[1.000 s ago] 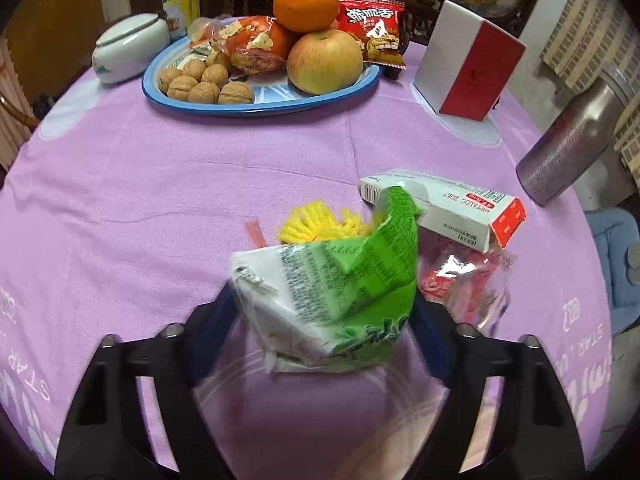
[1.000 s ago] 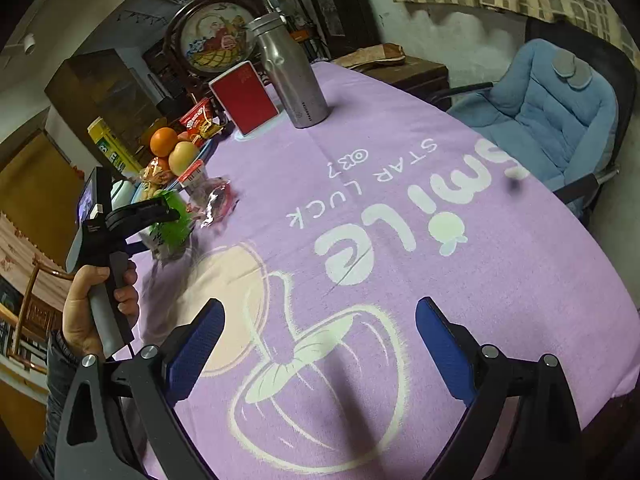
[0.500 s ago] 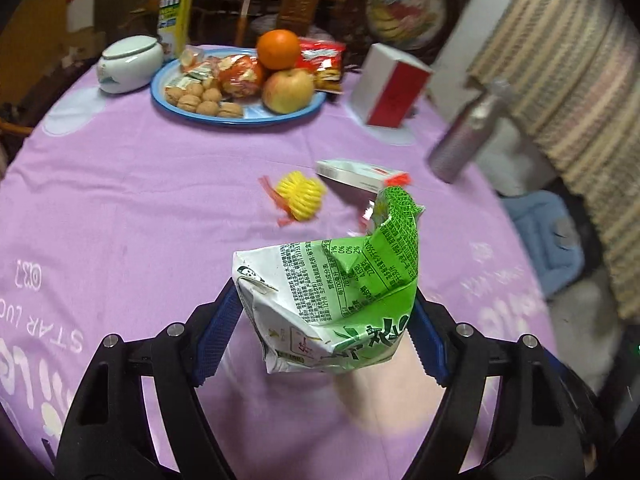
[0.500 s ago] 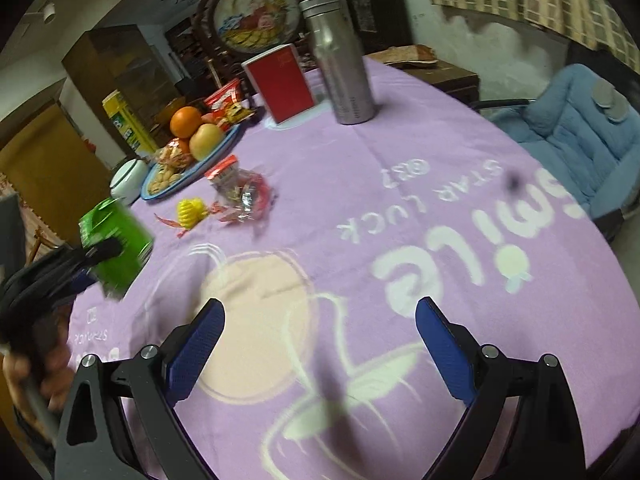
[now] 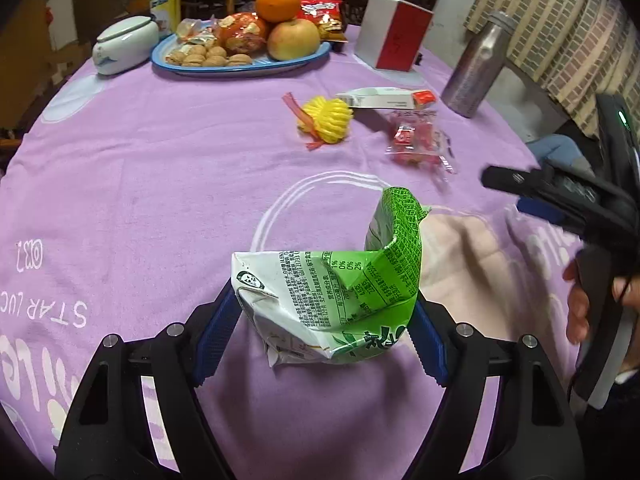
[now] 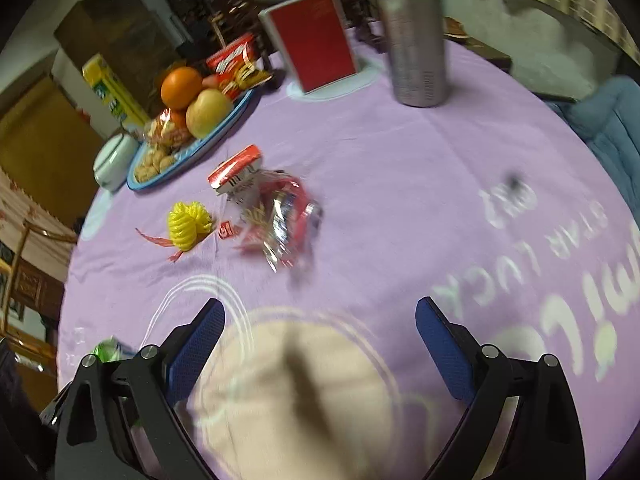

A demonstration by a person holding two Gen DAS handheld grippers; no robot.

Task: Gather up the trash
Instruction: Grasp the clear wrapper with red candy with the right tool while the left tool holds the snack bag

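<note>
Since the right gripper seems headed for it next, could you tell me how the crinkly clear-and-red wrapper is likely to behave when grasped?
The wrapper looks thin and crumpled, so it will probably collapse between the fingers rather than resist. It appears empty and light, so a nudge may skid it across the tablecloth. Its glossy film could slip from a shallow pinch.

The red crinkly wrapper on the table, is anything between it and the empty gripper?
Nothing visible is in the way. The right gripper is open and empty, with only bare purple tablecloth between it and the red crinkly wrapper. The yellow twine bundle and small carton box lie off to the side.
</note>
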